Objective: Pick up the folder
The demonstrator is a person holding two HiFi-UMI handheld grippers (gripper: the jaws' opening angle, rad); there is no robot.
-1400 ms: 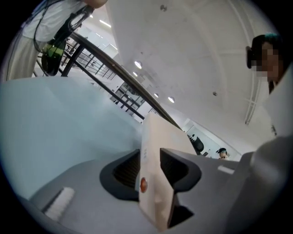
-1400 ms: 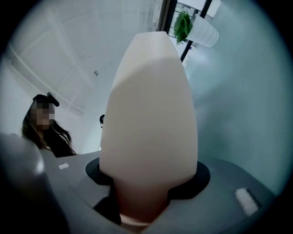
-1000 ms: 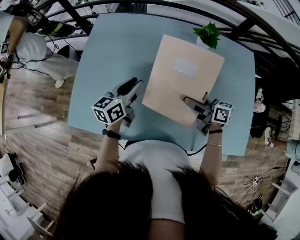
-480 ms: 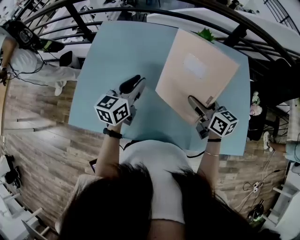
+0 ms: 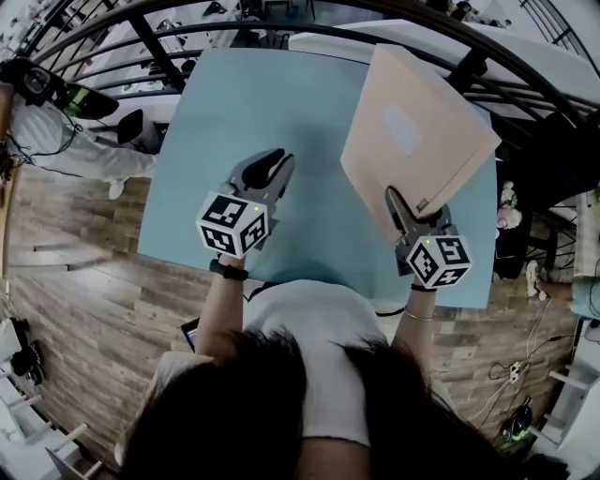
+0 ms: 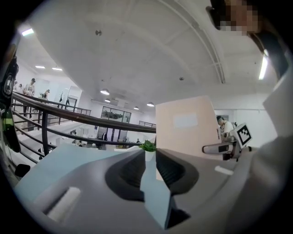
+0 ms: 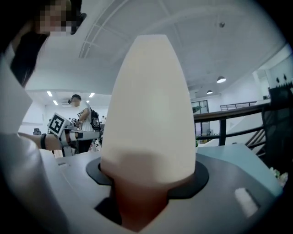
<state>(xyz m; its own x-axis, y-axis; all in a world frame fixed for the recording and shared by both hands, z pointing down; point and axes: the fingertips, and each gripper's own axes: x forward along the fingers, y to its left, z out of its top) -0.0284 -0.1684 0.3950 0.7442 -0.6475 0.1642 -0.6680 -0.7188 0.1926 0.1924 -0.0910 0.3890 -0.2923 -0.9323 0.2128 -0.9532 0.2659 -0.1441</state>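
Note:
The folder (image 5: 412, 141) is a stiff beige one with a pale label. It hangs tilted above the right side of the light blue table (image 5: 244, 103). My right gripper (image 5: 403, 208) grips its near edge, and the jaws are closing tighter on it. In the right gripper view the folder (image 7: 151, 105) stands up between the jaws and fills the middle. My left gripper (image 5: 267, 164) hovers over the table's near left part, apart from the folder. Its jaws are closing with nothing between them. In the left gripper view (image 6: 149, 155) the folder (image 6: 185, 123) stands upright to the right.
A small potted plant (image 6: 148, 146) stands at the table's far side, hidden by the folder in the head view. A dark curved railing (image 5: 281, 19) runs behind the table. Wooden floor (image 5: 75, 244) lies to the left, with a dark chair (image 5: 131, 122) beside the table.
The folder has come up off the table in my right gripper and swung up and to the right. Both grippers have risen. The left jaws have narrowed.

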